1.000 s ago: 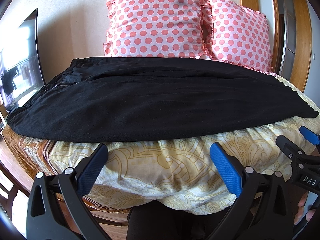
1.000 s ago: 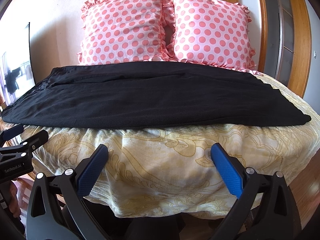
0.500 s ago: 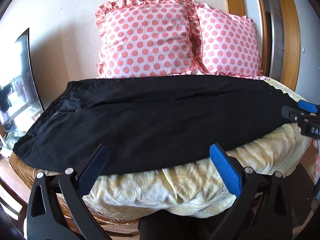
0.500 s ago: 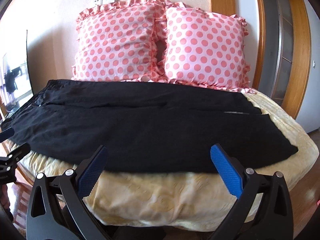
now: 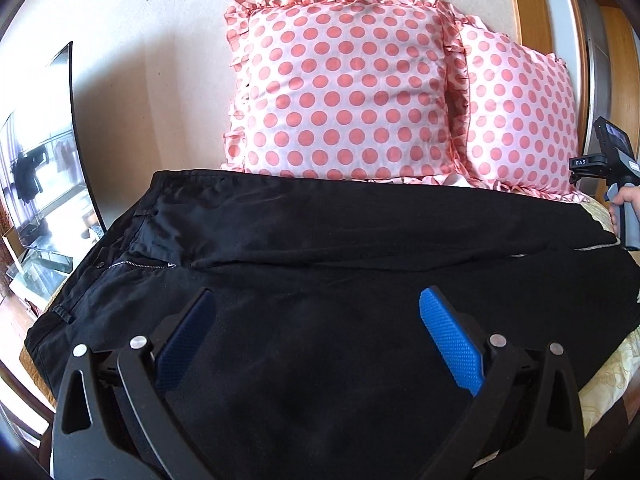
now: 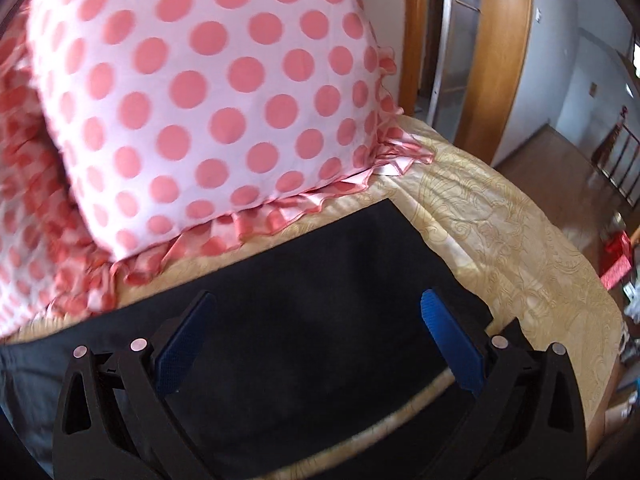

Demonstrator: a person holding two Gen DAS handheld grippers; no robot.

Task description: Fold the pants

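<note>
Pants (image 5: 320, 280) lie apparently beneath both grippers' (image 5: 318, 312) (image 6: 318, 312) wide-spread, empty fingers.

I see matt black cloth pants (image 5: 320, 280), satiny dotted pillows (image 5: 344, 96), a patterned bedspread (image 6: 520, 248) with slight sheen, glossy wood frame (image 6: 504, 52), textured blue pads (image 5: 450, 344).

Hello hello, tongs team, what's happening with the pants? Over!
Left tongs open over the waist end. Right tongs open over the leg cuffs. Black pants flat on the bed, unfolded. Pillows close behind, not blocking.
</note>
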